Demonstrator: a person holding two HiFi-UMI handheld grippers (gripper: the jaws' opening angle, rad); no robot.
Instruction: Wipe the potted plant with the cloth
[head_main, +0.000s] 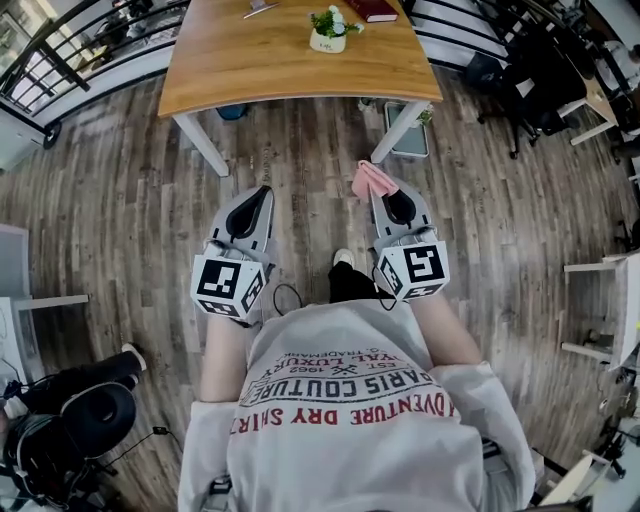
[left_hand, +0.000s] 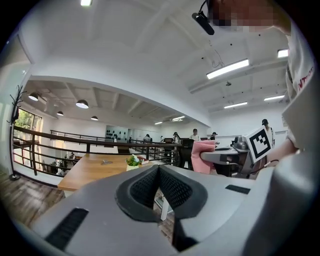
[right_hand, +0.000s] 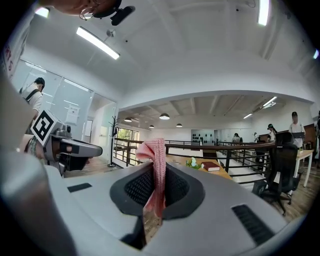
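Left gripper (head_main: 262, 192): fingers pressed together, nothing between them; held over the floor (head_main: 120, 200).
Right gripper (head_main: 390, 196): fingers clamped on the cloth.
Cloth (head_main: 368, 179): pink, pinched in the right gripper, a fold standing up past the tips.
Potted plant (head_main: 329, 30): small, in a white pot, on the desk, well apart from both grippers.
Desk (head_main: 250, 60): wooden top, white legs.
Book (head_main: 372, 10): red, near the plant.

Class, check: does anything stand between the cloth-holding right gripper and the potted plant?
Nothing visible does. Between the right gripper, with its pink cloth, and the potted plant lie only floor and open tabletop.
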